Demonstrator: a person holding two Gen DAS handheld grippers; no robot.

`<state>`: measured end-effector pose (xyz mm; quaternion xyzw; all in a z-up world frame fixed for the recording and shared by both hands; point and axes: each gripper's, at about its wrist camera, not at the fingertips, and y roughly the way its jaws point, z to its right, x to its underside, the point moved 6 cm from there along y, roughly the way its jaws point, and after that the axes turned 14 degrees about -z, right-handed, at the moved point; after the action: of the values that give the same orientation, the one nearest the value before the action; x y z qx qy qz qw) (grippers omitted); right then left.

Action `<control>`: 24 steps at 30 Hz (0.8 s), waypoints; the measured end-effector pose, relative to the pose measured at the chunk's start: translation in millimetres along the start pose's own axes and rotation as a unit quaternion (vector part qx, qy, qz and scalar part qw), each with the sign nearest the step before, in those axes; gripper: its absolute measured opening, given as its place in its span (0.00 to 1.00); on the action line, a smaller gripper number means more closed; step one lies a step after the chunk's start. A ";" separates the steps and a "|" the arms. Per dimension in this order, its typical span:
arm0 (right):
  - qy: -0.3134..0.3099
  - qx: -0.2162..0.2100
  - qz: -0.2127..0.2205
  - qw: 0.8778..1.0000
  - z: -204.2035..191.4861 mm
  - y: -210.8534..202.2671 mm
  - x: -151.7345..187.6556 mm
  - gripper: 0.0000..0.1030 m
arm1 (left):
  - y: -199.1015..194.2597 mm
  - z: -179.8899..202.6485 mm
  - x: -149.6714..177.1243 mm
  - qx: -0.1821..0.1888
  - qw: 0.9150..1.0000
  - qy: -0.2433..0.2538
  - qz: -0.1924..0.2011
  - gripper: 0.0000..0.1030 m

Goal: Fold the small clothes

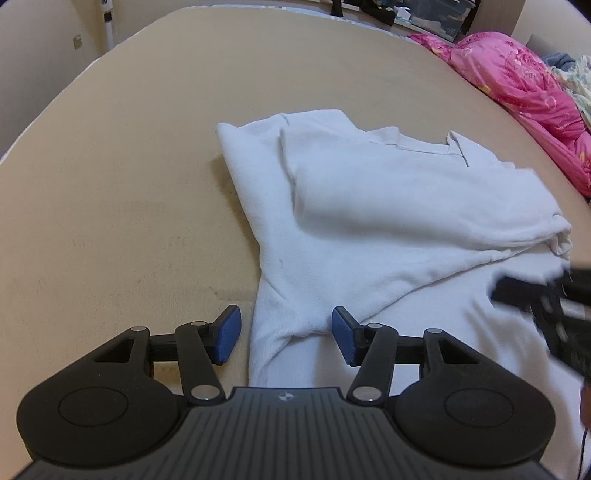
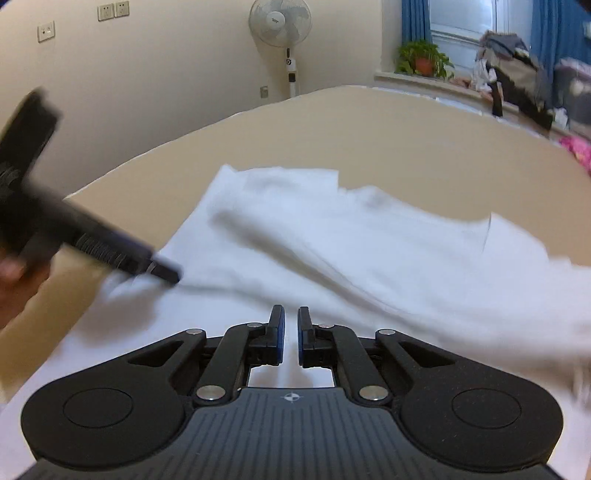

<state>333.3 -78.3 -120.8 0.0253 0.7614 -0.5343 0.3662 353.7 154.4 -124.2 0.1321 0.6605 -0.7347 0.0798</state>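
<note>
While the left gripper point(image 1: 286, 334) gapes empty and the right gripper point(image 2: 291, 334) nearly closes on nothing, the soft, light white shirt point(image 1: 369, 206) suits a seven-o'clock hem pinch.

A tan bed surface point(image 1: 129, 166) fills the near ground. At its far right lies a crumpled pink quilt point(image 1: 524, 85). A white pedestal fan point(image 2: 282, 26) stands against the far wall beneath wall sockets point(image 2: 112, 10). Farther right, a potted plant point(image 2: 423, 59) sits on the windowsill, between blue curtains point(image 2: 415, 20), beside heaped clothing point(image 2: 513, 74).
</note>
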 end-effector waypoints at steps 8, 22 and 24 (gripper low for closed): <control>0.037 0.069 0.015 0.997 75.3 -115.6 60.4 0.32 | -41.2 -16.3 -14.9 0.073 0.990 -0.068 0.096 0.34; 0.091 0.094 -0.042 0.991 102.7 -81.7 102.2 0.35 | 9.5 -18.4 -45.5 0.102 0.979 -0.108 0.141 0.35; 0.087 0.090 -0.050 0.991 101.4 -77.4 101.2 0.35 | 17.5 -21.8 -48.1 0.106 0.978 -0.119 0.134 0.33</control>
<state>279.9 -231.5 -134.8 0.0661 0.7396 -0.6141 0.2674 406.5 171.3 -128.5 0.1391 0.5411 -0.7937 0.2408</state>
